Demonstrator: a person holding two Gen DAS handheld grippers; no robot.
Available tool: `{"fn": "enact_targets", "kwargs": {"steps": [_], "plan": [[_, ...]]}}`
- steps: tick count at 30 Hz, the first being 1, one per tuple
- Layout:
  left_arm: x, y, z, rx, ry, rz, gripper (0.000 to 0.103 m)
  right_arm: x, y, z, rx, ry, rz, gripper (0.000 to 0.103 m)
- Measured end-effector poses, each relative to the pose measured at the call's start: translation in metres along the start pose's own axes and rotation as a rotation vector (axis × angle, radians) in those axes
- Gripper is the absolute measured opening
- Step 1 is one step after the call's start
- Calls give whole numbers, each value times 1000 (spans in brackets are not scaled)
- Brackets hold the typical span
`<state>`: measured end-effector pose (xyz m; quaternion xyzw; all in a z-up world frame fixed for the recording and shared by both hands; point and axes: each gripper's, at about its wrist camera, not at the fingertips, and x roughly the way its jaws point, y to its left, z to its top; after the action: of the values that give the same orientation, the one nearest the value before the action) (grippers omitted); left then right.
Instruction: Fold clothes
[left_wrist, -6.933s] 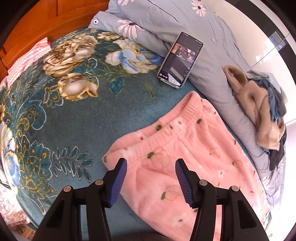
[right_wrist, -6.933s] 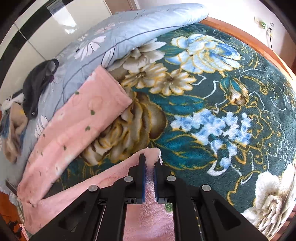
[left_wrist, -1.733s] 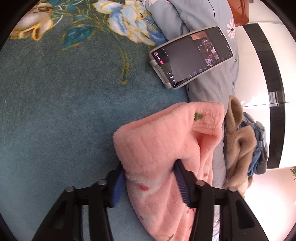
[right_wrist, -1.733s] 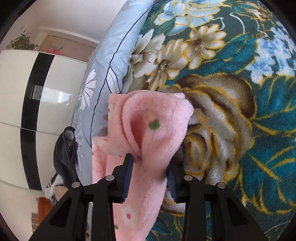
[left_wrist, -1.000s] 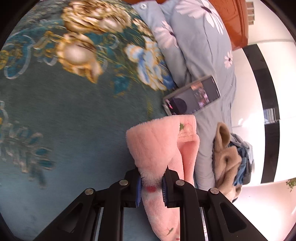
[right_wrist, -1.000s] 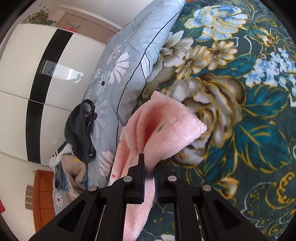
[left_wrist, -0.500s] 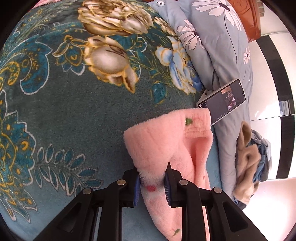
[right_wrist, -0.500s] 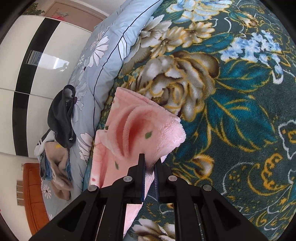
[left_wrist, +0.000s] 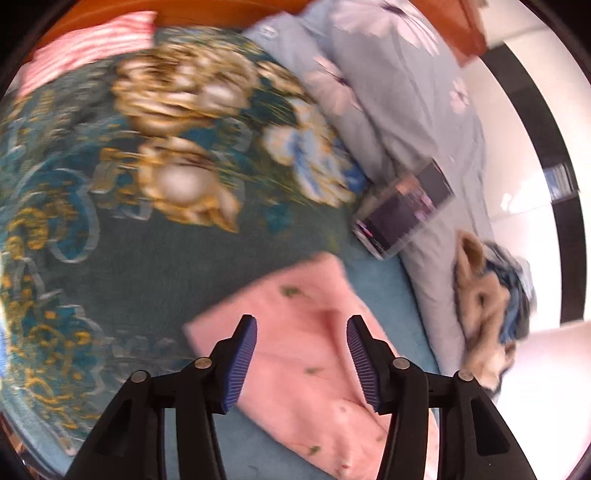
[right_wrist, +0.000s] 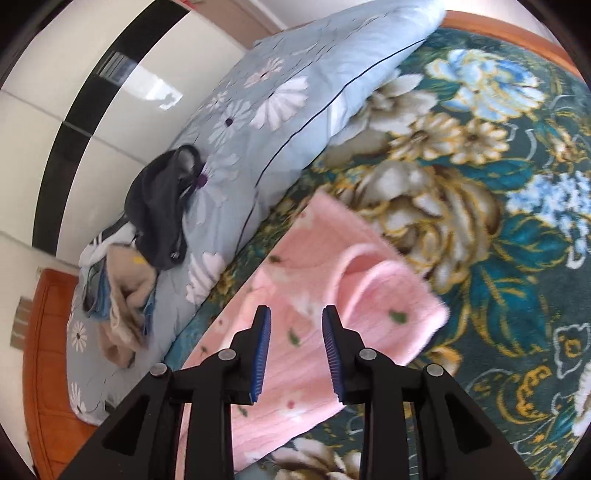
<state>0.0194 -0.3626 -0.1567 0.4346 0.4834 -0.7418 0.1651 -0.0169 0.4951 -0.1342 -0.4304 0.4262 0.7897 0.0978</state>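
Both grippers have let go: the left gripper (left_wrist: 301, 360) and right gripper (right_wrist: 295, 354), jaws opening and empty, hover over the pink fleece pyjama trousers (right_wrist: 314, 314), now lying folded on the floral blanket (left_wrist: 92, 229). Soft, light, floppy; I'd pinch the doubled edges.

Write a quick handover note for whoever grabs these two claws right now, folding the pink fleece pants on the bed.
Left claw: jaws opening, nothing pinched; the pink fleece pants lie below it on the floral blanket.
Right claw: jaws opening too, clear of the fabric; the pants' other end lies doubled over with a loose loop.
Done: one fold laid down and let go.
Left: flatten the loop, probably fold again. The phone lies close by, and more clothes wait on the blue duvet.
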Motion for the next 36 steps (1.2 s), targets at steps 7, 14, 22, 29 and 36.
{"fn": "enact_targets", "kwargs": {"steps": [7, 14, 22, 29, 36], "plan": [[80, -26, -28, 13, 176, 71, 58, 76, 43, -26, 6, 149, 61, 37], [91, -18, -23, -95, 176, 9, 56, 107, 44, -26, 105, 173, 98, 38], [93, -22, -13, -130, 165, -36, 6, 128, 55, -12, 140, 207, 89, 4], [100, -50, 12, -101, 125, -59, 5, 142, 88, 21, 126, 188, 127, 4], [145, -33, 20, -180, 159, -14, 6, 191, 80, 19, 167, 248, 23, 4]]}}
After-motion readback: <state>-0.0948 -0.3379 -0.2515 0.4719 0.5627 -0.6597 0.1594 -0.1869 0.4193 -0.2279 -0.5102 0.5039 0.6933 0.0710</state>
